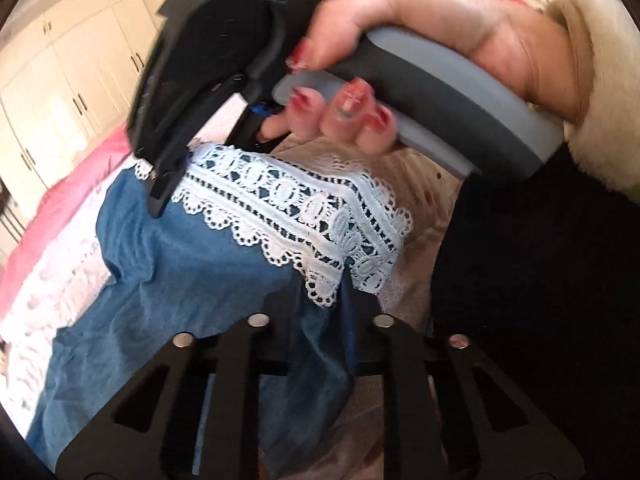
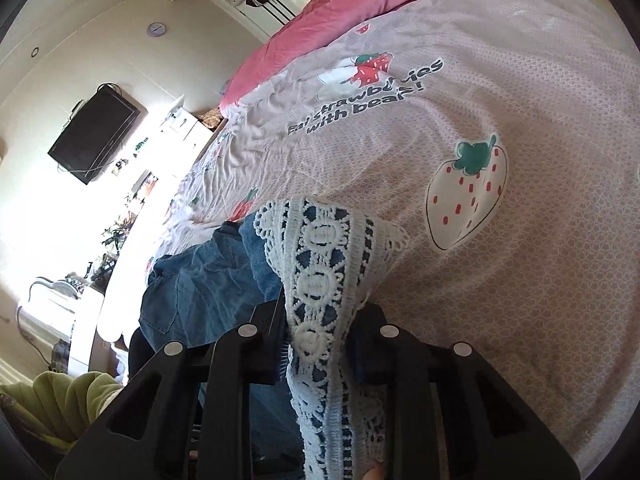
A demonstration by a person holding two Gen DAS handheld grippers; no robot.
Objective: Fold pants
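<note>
The pants (image 1: 168, 280) are blue denim with a white lace hem (image 1: 296, 208). They are lifted above the bed. My left gripper (image 1: 320, 320) is shut on the denim edge just below the lace. The right gripper's black body (image 1: 208, 80) shows in the left wrist view, its fingers (image 1: 164, 188) clamped on the far end of the lace hem. In the right wrist view my right gripper (image 2: 316, 332) is shut on the lace hem (image 2: 320, 272), and the rest of the pants (image 2: 200, 280) hangs down to the left.
A bed sheet printed with strawberries (image 2: 480, 140) lies below, with a pink duvet (image 2: 320, 20) at its far side. White cupboards (image 1: 68, 80) stand behind. A wall TV (image 2: 94, 132) and a cluttered side table (image 2: 60, 292) sit by the window.
</note>
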